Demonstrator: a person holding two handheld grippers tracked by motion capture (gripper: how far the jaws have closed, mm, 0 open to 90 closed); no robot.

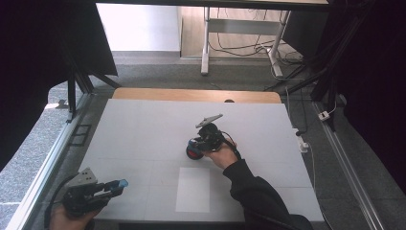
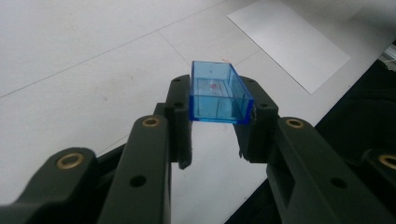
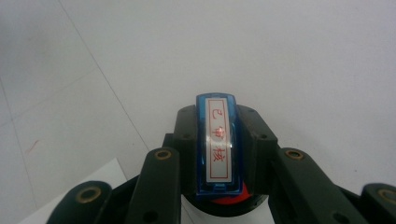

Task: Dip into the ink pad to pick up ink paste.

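My left gripper [image 1: 116, 186] hovers near the table's front left corner, shut on a clear blue plastic cap [image 2: 218, 93] whose open side faces away from the camera. Mid-table, my right gripper [image 1: 196, 143] is shut on a blue stamp [image 3: 217, 144] carrying a white label with red characters. The stamp points down at a round black pad with a red centre [image 1: 193, 153], which peeks out beneath it [image 3: 227, 203]; I cannot tell whether they touch.
A white sheet of paper [image 1: 193, 189] lies flat near the front edge, between the two grippers. The grey table top [image 1: 143, 129] has a wooden strip along its far edge. Dark frame posts and cables stand beyond the table at both sides.
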